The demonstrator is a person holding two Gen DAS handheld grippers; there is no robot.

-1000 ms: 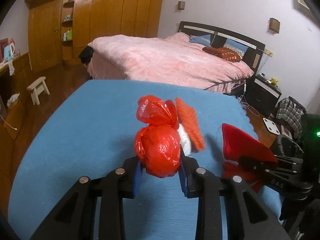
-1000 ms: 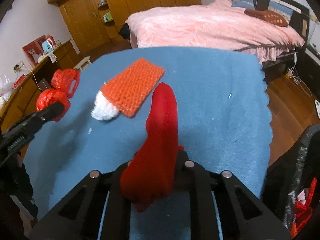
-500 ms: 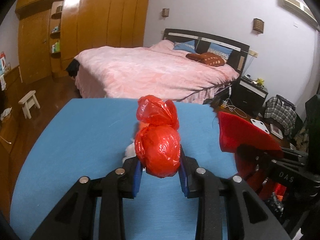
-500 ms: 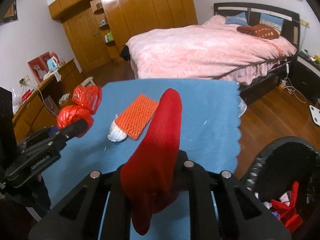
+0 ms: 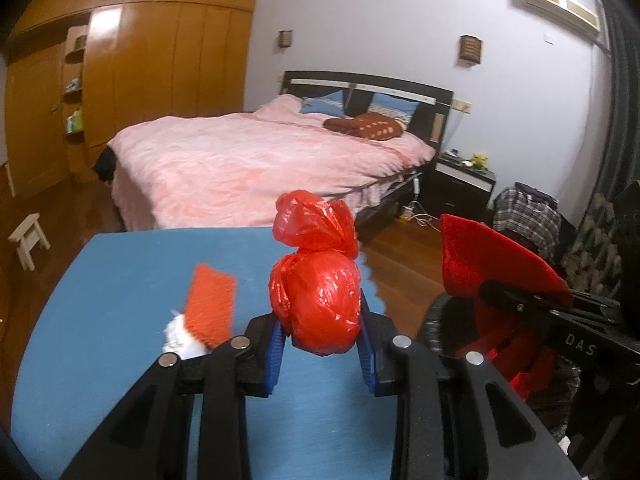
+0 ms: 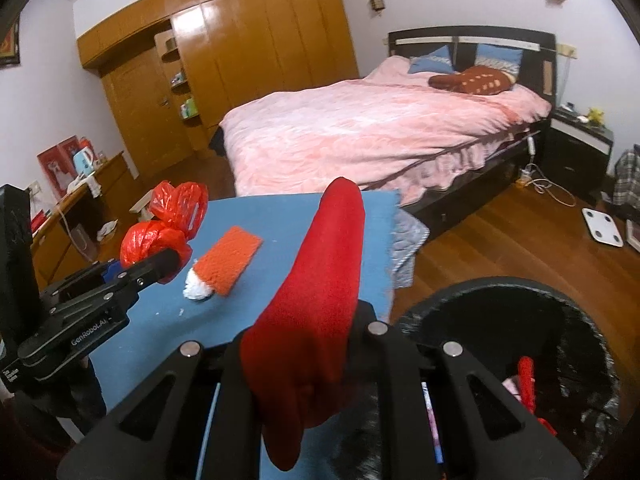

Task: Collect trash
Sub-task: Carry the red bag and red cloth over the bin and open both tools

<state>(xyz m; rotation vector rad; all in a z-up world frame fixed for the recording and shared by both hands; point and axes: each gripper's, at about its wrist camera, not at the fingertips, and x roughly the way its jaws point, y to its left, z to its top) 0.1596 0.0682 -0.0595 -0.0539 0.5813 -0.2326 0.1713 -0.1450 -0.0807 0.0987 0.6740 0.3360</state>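
Note:
My left gripper (image 5: 320, 344) is shut on a knotted red plastic bag (image 5: 316, 300) and holds it above the blue table (image 5: 120, 300); the bag also shows in the right wrist view (image 6: 160, 236). My right gripper (image 6: 296, 344) is shut on a red cloth (image 6: 316, 300), raised near the table's right edge; the cloth also shows in the left wrist view (image 5: 492, 264). An orange foam net (image 6: 228, 266) with crumpled white paper (image 6: 196, 290) lies on the table. A black-lined trash bin (image 6: 520, 360) stands at the right, below the red cloth.
A pink bed (image 6: 380, 128) stands beyond the table. A wooden wardrobe (image 6: 240, 52) lines the far wall. A white scale (image 6: 604, 232) and cables lie on the wood floor. A small stool (image 5: 28, 240) stands at the left.
Both grippers have risen and swung right with their loads. The trash bin has come into view under the right gripper. The orange net and paper stay on the table.

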